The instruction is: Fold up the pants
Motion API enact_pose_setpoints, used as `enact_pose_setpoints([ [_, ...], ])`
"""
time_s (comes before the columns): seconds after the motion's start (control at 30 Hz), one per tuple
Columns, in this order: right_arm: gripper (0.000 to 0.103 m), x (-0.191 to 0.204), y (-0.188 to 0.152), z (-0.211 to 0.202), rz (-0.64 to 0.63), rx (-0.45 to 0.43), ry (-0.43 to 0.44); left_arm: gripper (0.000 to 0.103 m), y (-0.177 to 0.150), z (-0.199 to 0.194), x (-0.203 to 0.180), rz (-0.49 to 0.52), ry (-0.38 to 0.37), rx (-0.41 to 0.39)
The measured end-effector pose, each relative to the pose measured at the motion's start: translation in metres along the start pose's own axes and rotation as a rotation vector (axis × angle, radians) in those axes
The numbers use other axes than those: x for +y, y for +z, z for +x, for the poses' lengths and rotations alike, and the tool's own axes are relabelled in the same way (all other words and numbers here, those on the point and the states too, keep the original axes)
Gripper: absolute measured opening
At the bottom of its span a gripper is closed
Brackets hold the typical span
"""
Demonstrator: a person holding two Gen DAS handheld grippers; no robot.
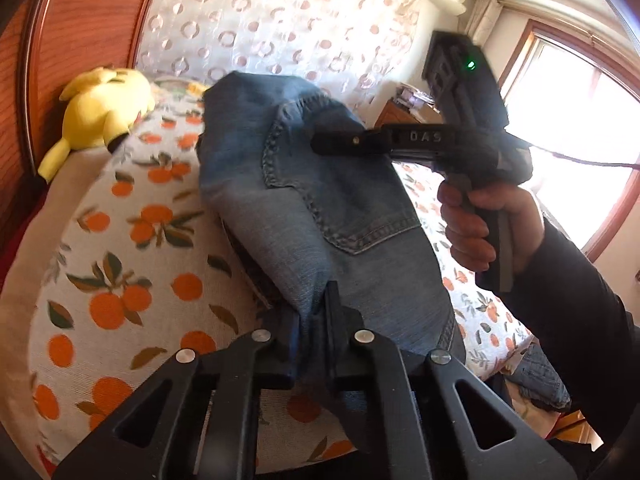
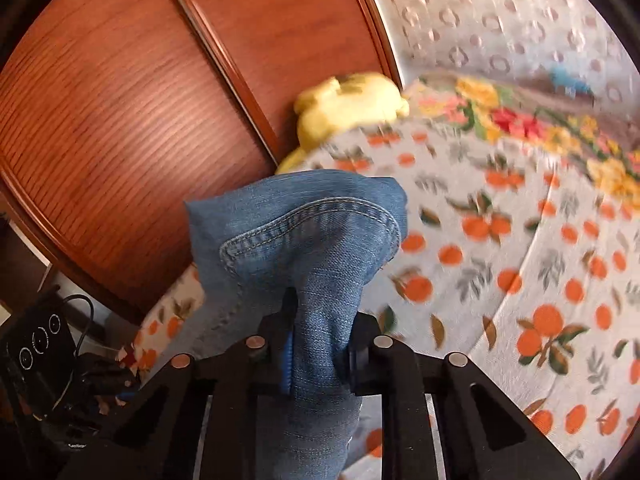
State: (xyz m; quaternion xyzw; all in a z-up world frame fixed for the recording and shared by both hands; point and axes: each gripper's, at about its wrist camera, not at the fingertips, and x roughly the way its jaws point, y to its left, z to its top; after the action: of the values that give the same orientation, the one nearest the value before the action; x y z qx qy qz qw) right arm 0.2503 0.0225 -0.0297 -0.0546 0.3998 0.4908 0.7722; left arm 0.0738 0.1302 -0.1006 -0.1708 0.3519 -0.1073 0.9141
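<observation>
The blue denim pants (image 1: 320, 200) hang lifted above the bed, a back pocket facing the left wrist view. My left gripper (image 1: 314, 320) is shut on a bunched fold of the denim at its lower edge. My right gripper (image 1: 320, 145), held in a hand, is seen from the side, its fingers reaching onto the pants near the top. In the right wrist view the right gripper (image 2: 320, 336) is shut on a wad of the pants (image 2: 304, 232), whose stitched seam curves above the jaws.
The bed has a white sheet with an orange-fruit print (image 1: 120, 272) (image 2: 520, 280). A yellow plush toy (image 1: 104, 116) (image 2: 348, 100) lies by the wooden headboard (image 2: 140, 100). A floral blanket (image 2: 540, 128) lies at the far side. A bright window (image 1: 580, 140) is at right.
</observation>
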Motion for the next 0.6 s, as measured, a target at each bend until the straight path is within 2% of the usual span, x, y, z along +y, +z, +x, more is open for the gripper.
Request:
enact_pose_setpoints([
  [0.13,0.016,0.028,0.011,-0.02,-0.066,-0.071,-0.007,0.01,0.004,-0.008,-0.002,0.01,0.016,-0.024],
  [0.3,0.016,0.044,0.021,-0.037,-0.103,-0.126,-0.001,0.009,0.014,-0.027,0.009,-0.001,0.015,-0.086],
  [0.5,0.016,0.066,0.049,-0.028,-0.15,-0.156,0.015,0.009,0.036,-0.045,0.031,-0.008,0.04,-0.137],
  [0.6,0.016,0.062,0.068,-0.008,-0.137,-0.177,0.036,0.01,0.057,-0.047,0.047,0.003,0.072,-0.14],
])
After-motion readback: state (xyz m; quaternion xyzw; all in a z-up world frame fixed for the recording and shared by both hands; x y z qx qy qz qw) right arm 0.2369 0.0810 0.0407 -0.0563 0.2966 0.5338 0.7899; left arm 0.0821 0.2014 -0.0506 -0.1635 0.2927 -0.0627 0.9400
